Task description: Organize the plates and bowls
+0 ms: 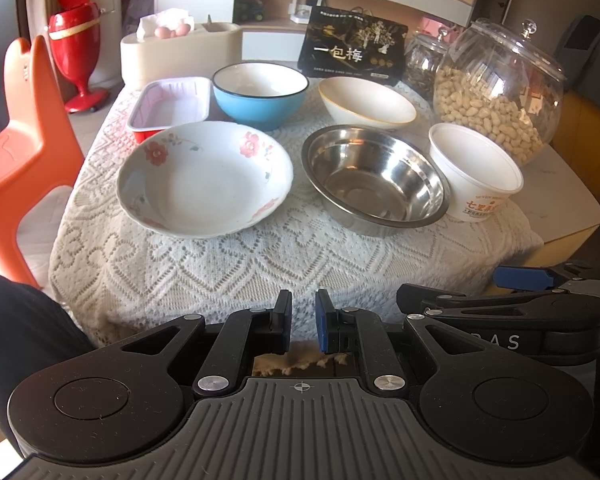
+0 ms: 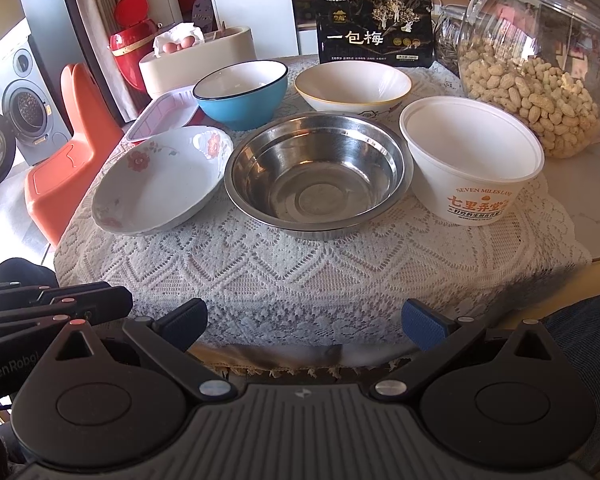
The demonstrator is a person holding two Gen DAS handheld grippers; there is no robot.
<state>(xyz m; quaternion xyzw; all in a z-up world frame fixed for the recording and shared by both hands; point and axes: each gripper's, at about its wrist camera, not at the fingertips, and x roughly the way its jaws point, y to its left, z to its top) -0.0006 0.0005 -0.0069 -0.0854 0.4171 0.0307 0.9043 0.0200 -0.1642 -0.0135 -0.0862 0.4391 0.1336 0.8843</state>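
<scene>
On the lace cloth sit a floral plate (image 1: 204, 178) (image 2: 160, 178), a steel bowl (image 1: 374, 178) (image 2: 318, 172), a white paper bowl (image 1: 474, 172) (image 2: 472, 156), a blue bowl (image 1: 260, 94) (image 2: 240, 92), a white ceramic bowl (image 1: 366, 102) (image 2: 352, 86) and a red-edged white tray (image 1: 170, 106) (image 2: 162, 114). My left gripper (image 1: 303, 322) hangs at the table's near edge, jaws nearly closed and empty. My right gripper (image 2: 304, 322) is open and empty, also at the near edge, and shows in the left wrist view (image 1: 520, 312).
A big glass jar of peanuts (image 1: 500, 88) (image 2: 536, 64) stands at the right. A black box (image 1: 352, 48) (image 2: 376, 34) and a cream container with eggs (image 1: 172, 52) stand at the back. An orange chair (image 1: 24, 144) is left of the table.
</scene>
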